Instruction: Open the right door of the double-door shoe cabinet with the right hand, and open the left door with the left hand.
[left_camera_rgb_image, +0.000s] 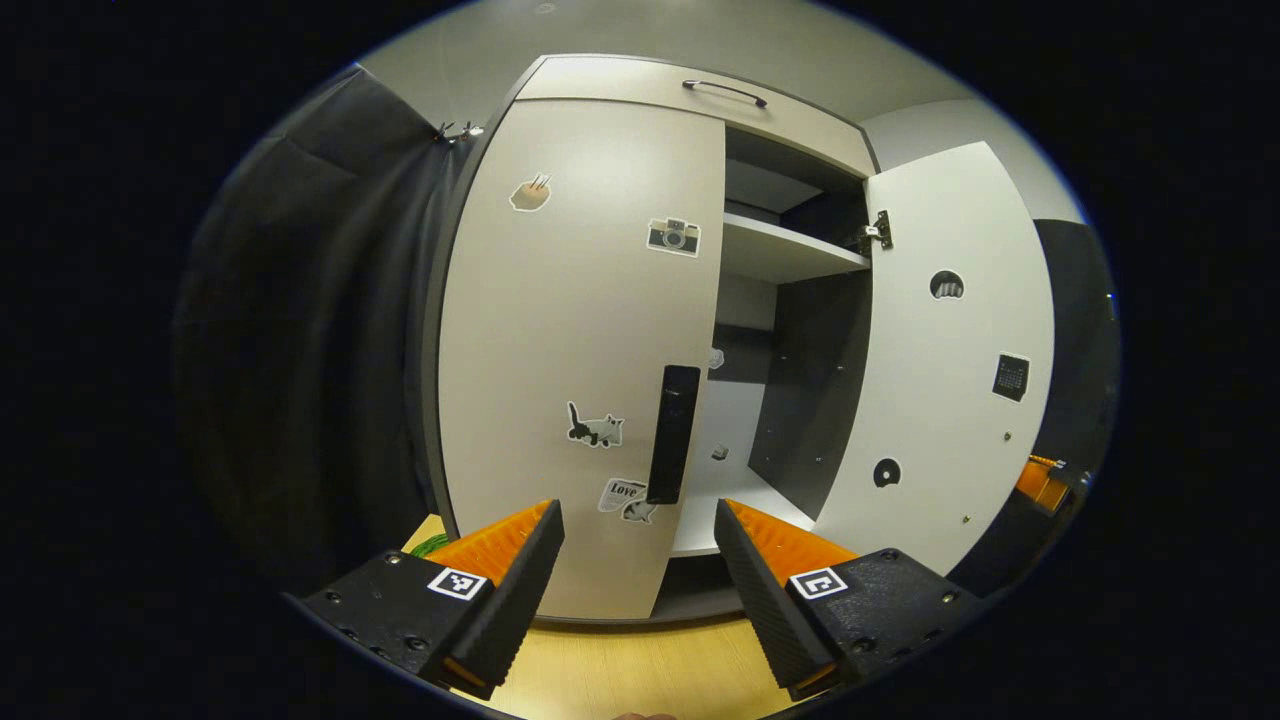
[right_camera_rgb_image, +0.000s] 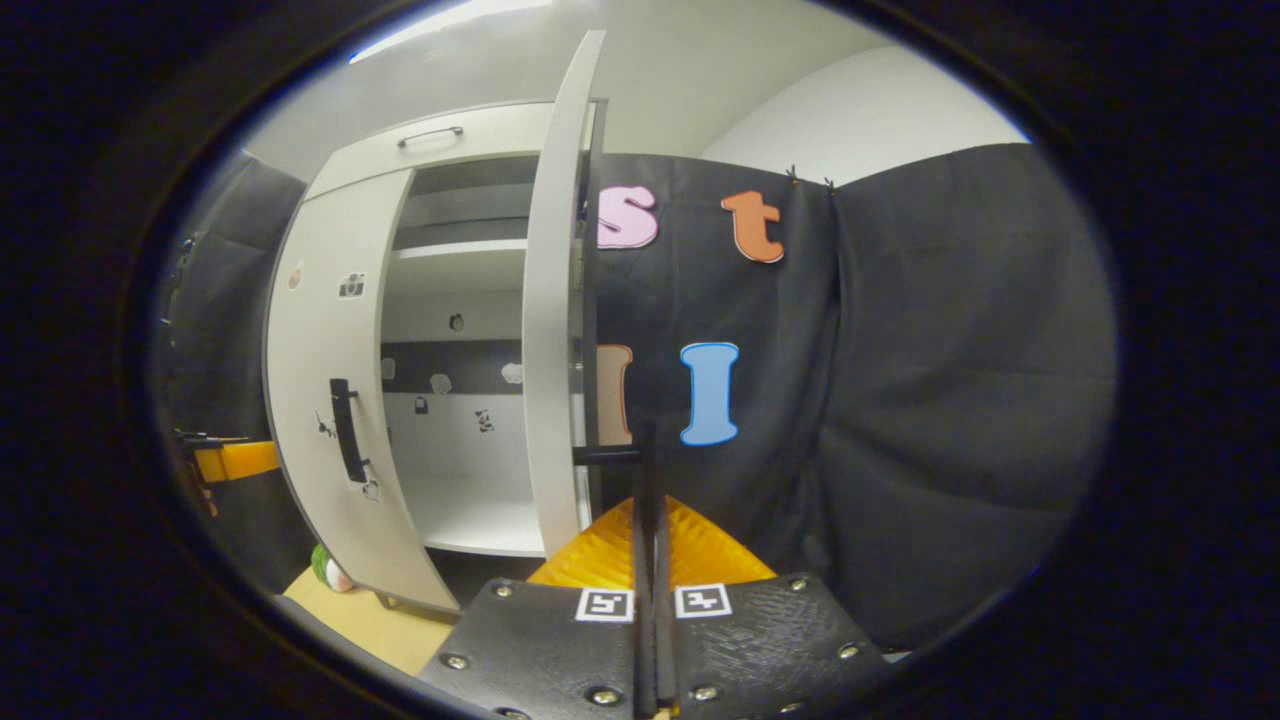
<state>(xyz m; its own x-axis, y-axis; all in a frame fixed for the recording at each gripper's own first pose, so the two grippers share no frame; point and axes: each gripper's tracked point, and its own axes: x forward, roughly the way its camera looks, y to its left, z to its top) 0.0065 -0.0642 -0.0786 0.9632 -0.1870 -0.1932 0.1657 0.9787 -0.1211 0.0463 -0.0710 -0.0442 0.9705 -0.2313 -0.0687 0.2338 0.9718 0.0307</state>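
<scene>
The shoe cabinet's left door (left_camera_rgb_image: 580, 330) is closed, and its black vertical handle (left_camera_rgb_image: 672, 432) sits near the inner edge. My left gripper (left_camera_rgb_image: 640, 535) is open just in front of and below that handle, touching nothing. The right door (left_camera_rgb_image: 950, 350) is swung wide open, showing bare shelves (left_camera_rgb_image: 790, 250). In the right gripper view that door (right_camera_rgb_image: 555, 330) appears edge-on. My right gripper (right_camera_rgb_image: 648, 505) is shut on the right door's handle (right_camera_rgb_image: 646, 455), a thin black bar between its fingers. The closed left door (right_camera_rgb_image: 320, 400) lies further left there.
A drawer front with a metal pull (left_camera_rgb_image: 725, 92) tops the cabinet. Black cloth walls (left_camera_rgb_image: 320, 330) hang close on both sides. Light wooden floor (left_camera_rgb_image: 620, 670) lies below the cabinet, with a small green object (right_camera_rgb_image: 322, 565) by the left door's foot.
</scene>
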